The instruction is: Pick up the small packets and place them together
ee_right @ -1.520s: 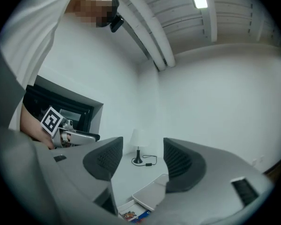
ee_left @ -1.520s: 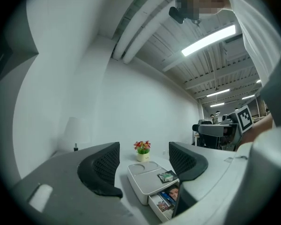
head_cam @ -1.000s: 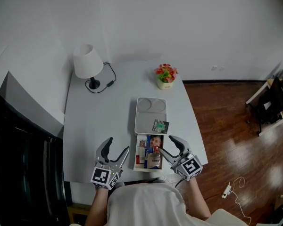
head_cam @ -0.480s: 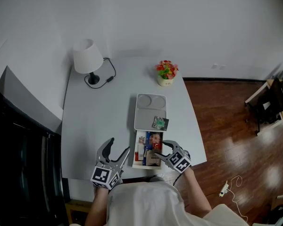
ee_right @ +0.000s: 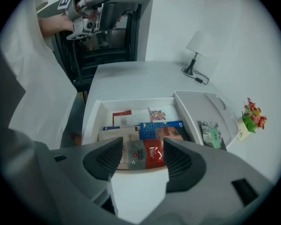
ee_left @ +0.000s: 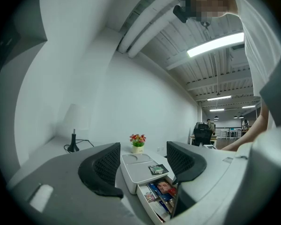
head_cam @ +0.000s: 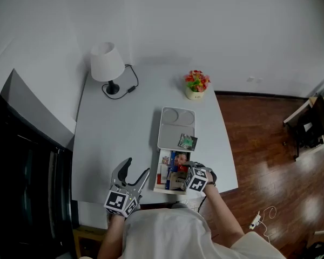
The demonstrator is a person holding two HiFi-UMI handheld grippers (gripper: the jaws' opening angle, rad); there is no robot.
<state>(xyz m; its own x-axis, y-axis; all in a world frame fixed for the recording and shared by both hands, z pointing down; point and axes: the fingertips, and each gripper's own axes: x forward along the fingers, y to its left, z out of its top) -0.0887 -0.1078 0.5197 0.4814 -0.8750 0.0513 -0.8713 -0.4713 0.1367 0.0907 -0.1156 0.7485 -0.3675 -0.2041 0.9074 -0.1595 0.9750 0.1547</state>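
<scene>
An open white box (head_cam: 157,172) at the table's front edge holds several small packets (head_cam: 172,177). One green packet (head_cam: 187,141) lies on the white lid (head_cam: 176,124) just behind it. My right gripper (head_cam: 182,169) hovers over the box's right half, jaws open. In the right gripper view a red and grey packet (ee_right: 143,154) lies below the gap of the gripper (ee_right: 143,162), untouched, beside a blue packet (ee_right: 161,128). My left gripper (head_cam: 137,167) is raised left of the box; its jaws are closing with nothing between them (ee_left: 140,165).
A white lamp (head_cam: 107,63) with a black cable stands at the table's back left. A small pot of flowers (head_cam: 196,85) is at the back right. Wooden floor (head_cam: 270,144) lies to the right. A dark cabinet (head_cam: 27,161) borders the table's left side.
My right gripper has swung left from the box's right edge to over the packets. The left gripper's jaws have narrowed a little. The head view has shifted slightly.
</scene>
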